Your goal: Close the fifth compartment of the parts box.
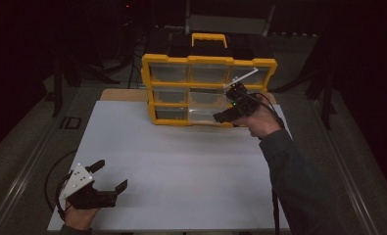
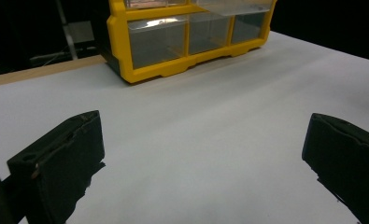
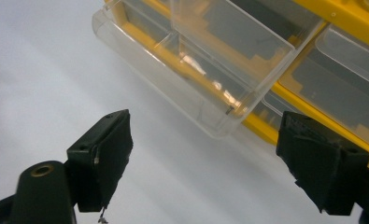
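Covering most of the table [image 1: 44, 142], a white sheet [image 1: 181, 166] is being used as the work surface. A yellow organizer [image 1: 208, 88] is being kept upright at the sheet's far edge, its long axis running across the table and its clear drawer fronts facing the person; a yellow handle [image 1: 209, 38] is showing on its black top. In the lowest row, a clear drawer [image 1: 203, 115] is being left pulled out toward the person, its open end pointing toward the near edge; in the right gripper view this drawer [image 3: 187, 88] is jutting from the frame with a second clear drawer above it.

The right gripper [image 1: 225, 116] is being held level just beside the front of the pulled-out drawer, jaws spread wide with nothing between them. In its own view the drawer's corner is lying beyond the gap, not touched by either jaw.

The left gripper [image 1: 110, 177] is being held low over the sheet's near left corner, well apart from the organizer, jaws spread and empty, aimed toward the organizer [image 2: 187, 37].
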